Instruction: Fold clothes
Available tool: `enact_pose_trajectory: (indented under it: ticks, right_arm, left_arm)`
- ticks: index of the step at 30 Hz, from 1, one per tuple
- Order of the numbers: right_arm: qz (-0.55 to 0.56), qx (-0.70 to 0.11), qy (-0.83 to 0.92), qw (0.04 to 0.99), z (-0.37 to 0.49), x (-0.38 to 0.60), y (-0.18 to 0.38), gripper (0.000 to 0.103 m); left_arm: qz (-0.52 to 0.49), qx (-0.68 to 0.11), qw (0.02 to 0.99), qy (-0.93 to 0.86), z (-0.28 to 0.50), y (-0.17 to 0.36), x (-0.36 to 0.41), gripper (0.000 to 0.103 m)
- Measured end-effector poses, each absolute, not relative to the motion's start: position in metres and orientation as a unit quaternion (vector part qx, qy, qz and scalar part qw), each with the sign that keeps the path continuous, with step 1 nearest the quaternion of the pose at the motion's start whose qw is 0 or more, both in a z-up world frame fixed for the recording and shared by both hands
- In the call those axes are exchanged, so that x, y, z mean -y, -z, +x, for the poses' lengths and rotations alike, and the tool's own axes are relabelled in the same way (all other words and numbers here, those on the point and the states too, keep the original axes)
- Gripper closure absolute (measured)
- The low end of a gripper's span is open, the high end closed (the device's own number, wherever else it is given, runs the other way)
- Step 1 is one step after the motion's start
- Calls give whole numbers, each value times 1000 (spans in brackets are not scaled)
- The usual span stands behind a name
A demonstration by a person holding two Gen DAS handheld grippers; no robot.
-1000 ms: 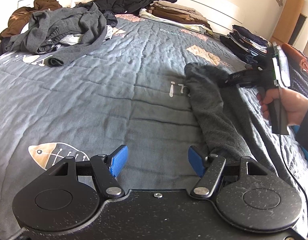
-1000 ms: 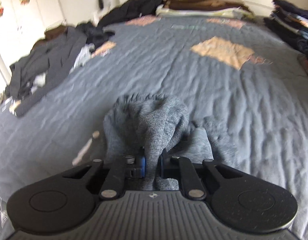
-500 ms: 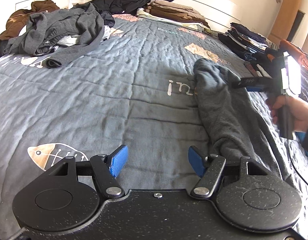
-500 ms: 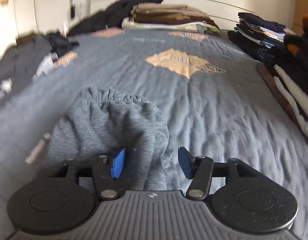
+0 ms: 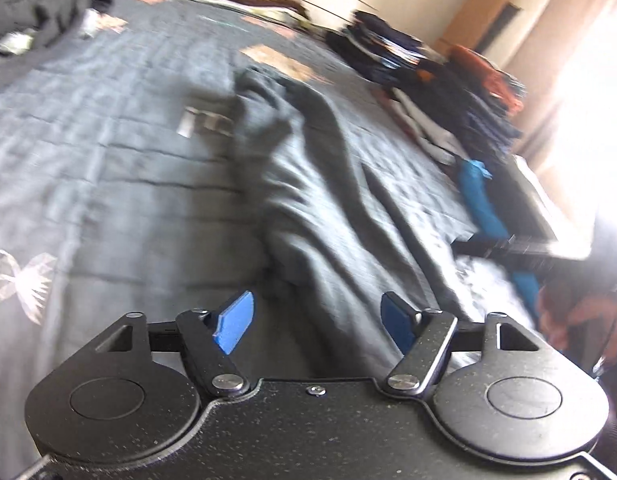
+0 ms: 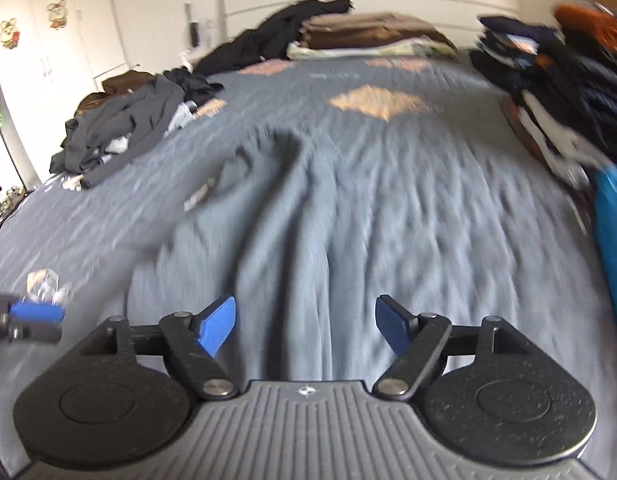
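A long grey knit garment (image 5: 308,200) lies stretched lengthwise on the grey quilted bedspread (image 5: 108,160), its gathered end (image 6: 276,140) toward the headboard. My left gripper (image 5: 316,320) hovers over the garment's near end with its jaws opening; the cloth lies under the gap and the blue pads do not press it. My right gripper (image 6: 304,326) is drawn back above the near part of the garment (image 6: 292,240), jaws opening, nothing pinched. Each gripper shows in the other's view: the right gripper (image 5: 508,246) in a hand, the left gripper (image 6: 36,316). Both views are motion-blurred.
A heap of unfolded dark clothes (image 6: 124,128) sits at the bed's far left. Folded brown and pale clothes (image 6: 368,36) are stacked by the headboard. Dark folded stacks (image 6: 568,92) line the right edge, with a blue cloth (image 6: 612,240) near them.
The right gripper let go of the garment's gathered end, opened wide and pulled back toward the near edge. The garment now lies flat. The left gripper swung right, over the garment.
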State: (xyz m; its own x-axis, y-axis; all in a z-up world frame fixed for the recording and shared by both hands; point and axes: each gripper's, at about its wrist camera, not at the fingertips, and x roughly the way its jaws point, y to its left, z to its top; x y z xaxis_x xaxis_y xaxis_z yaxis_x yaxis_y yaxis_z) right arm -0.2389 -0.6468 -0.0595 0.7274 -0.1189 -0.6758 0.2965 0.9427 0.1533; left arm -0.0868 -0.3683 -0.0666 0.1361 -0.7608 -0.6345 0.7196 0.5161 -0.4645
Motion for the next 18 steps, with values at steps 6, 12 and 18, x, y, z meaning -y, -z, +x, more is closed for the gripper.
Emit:
enact_pose_trajectory:
  ticks: [6, 12, 18]
  right_arm:
    - [175, -362, 140, 905, -288, 635, 91, 24]
    - [216, -362, 160, 893, -303, 628, 115, 42]
    - [250, -332, 161, 895, -321, 614, 112, 96]
  left_arm:
    - [32, -443, 730, 519, -132, 80, 391, 31]
    - [69, -449, 721, 523, -166, 96, 403, 51]
    - [35, -458, 722, 517, -160, 88, 394, 81]
